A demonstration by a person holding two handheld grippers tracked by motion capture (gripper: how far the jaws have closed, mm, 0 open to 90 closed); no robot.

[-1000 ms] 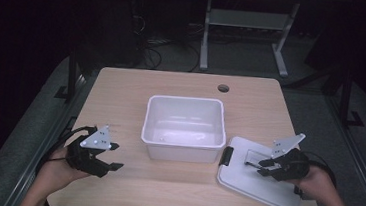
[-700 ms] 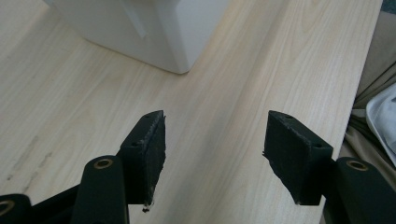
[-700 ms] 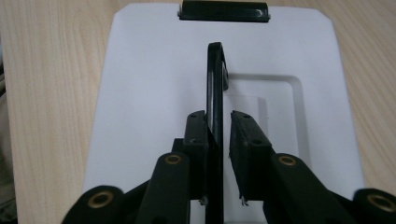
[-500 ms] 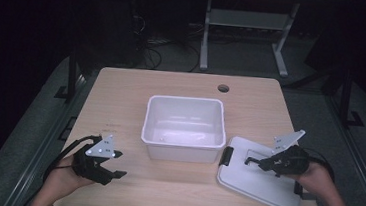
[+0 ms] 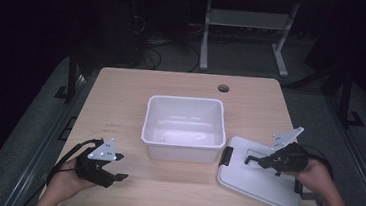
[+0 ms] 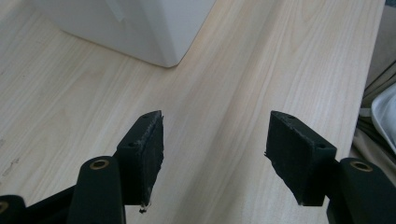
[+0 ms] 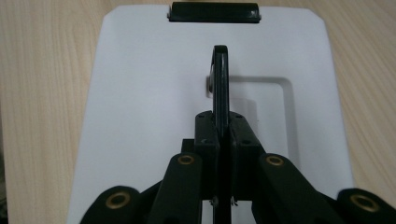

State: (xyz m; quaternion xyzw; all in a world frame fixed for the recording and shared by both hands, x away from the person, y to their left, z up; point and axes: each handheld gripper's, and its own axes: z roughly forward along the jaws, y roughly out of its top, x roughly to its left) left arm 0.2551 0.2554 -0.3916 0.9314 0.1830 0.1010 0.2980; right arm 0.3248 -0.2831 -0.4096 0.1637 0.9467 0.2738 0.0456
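A white lid (image 5: pixel 254 182) lies flat on the table to the right of an open white bin (image 5: pixel 181 153). My right gripper (image 5: pixel 249 160) sits low over the lid, shut on the lid's thin black handle (image 7: pixel 220 74), which stands upright between the pads. A black clip (image 7: pixel 213 11) marks the lid's (image 7: pixel 140 93) far edge. My left gripper (image 5: pixel 120 167) hovers near the table's front left, open. Its jaws have just been opening, and between them is only bare wood (image 6: pixel 215 154). A corner of the bin (image 6: pixel 154 28) lies ahead of it.
The bin stands in the middle of the light wooden table (image 5: pixel 121 102), with nothing in it. A round cable hole (image 5: pixel 223 88) is at the back right. The table's front edge runs close under both hands. Dark floor and a metal stand lie beyond.
My left gripper has sunk toward the tabletop near the front edge, with its jaws a little wider. My right gripper has closed on the lid's handle and stayed in place.
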